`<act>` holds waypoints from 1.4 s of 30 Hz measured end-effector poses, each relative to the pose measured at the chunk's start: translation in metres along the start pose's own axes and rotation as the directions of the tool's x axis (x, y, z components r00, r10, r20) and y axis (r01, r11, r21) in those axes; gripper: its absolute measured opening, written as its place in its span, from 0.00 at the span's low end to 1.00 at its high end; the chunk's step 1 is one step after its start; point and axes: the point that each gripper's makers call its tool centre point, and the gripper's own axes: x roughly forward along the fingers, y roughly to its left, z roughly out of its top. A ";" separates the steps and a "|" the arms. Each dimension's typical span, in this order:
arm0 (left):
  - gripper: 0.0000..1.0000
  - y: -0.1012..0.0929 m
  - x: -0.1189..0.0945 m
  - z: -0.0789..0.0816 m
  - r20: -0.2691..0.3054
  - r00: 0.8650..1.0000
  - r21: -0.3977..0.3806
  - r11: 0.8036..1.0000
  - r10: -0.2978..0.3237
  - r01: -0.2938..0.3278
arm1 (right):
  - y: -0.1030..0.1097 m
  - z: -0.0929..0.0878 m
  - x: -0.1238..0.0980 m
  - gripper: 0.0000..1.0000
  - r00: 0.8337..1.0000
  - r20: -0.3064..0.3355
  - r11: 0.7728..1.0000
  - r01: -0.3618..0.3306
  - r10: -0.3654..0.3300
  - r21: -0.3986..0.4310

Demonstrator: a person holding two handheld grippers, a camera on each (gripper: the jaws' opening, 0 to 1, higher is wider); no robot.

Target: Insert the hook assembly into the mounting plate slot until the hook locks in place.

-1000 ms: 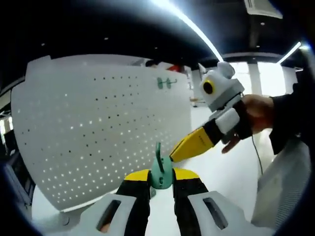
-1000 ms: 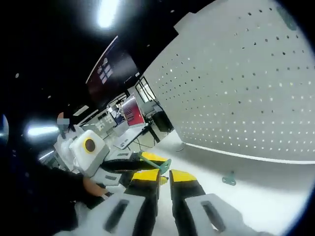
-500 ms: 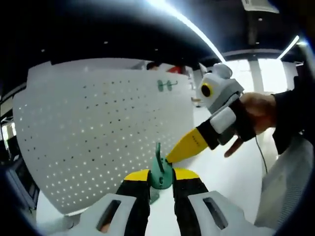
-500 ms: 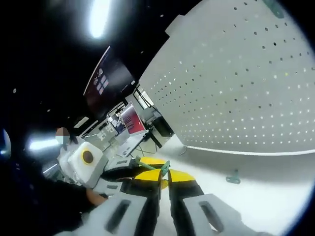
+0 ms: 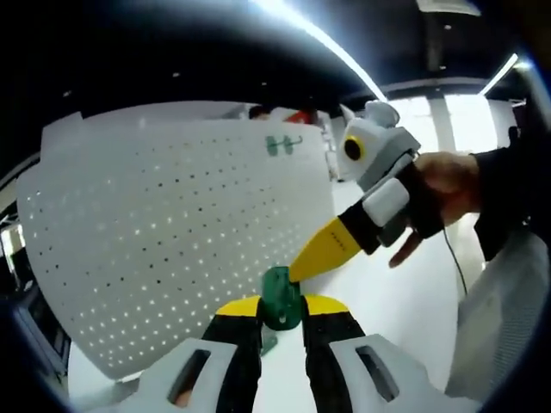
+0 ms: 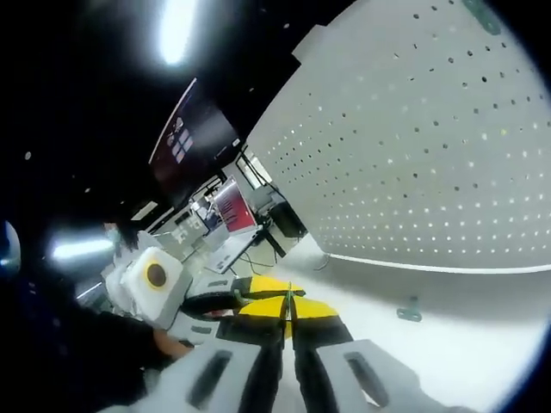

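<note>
Claws meet on the green hook (image 5: 280,298): the left claw (image 5: 281,311) grasps its base between yellow-tipped jaws, while the right claw (image 6: 287,311) is clenched on its thin upper stem, reaching in from the right in the left gripper view. Beyond stands the white pegboard (image 5: 172,232), with another green hook (image 5: 284,144) mounted near its top far edge. A small green piece (image 6: 409,311) lies on the white table (image 6: 465,344).
</note>
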 end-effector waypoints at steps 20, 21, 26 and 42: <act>0.22 -0.011 -0.009 0.004 0.001 0.996 0.044 0.995 -0.089 0.089 | -0.019 0.003 -0.018 0.00 0.998 -0.033 0.995 0.060 -0.062 -0.077; 0.22 -0.012 -0.010 0.004 -0.001 0.995 0.049 0.994 -0.097 0.097 | -0.020 0.003 -0.019 0.00 0.997 -0.033 0.995 0.062 -0.065 -0.080; 0.19 -0.016 -0.012 0.006 0.005 0.994 0.048 0.993 -0.109 0.109 | -0.027 0.002 -0.022 0.00 0.993 -0.038 0.988 0.105 -0.110 -0.115; 0.09 -0.018 0.000 0.011 0.000 0.997 0.052 0.996 -0.075 0.075 | -0.024 0.000 -0.018 0.00 0.989 -0.037 0.983 0.135 -0.141 -0.124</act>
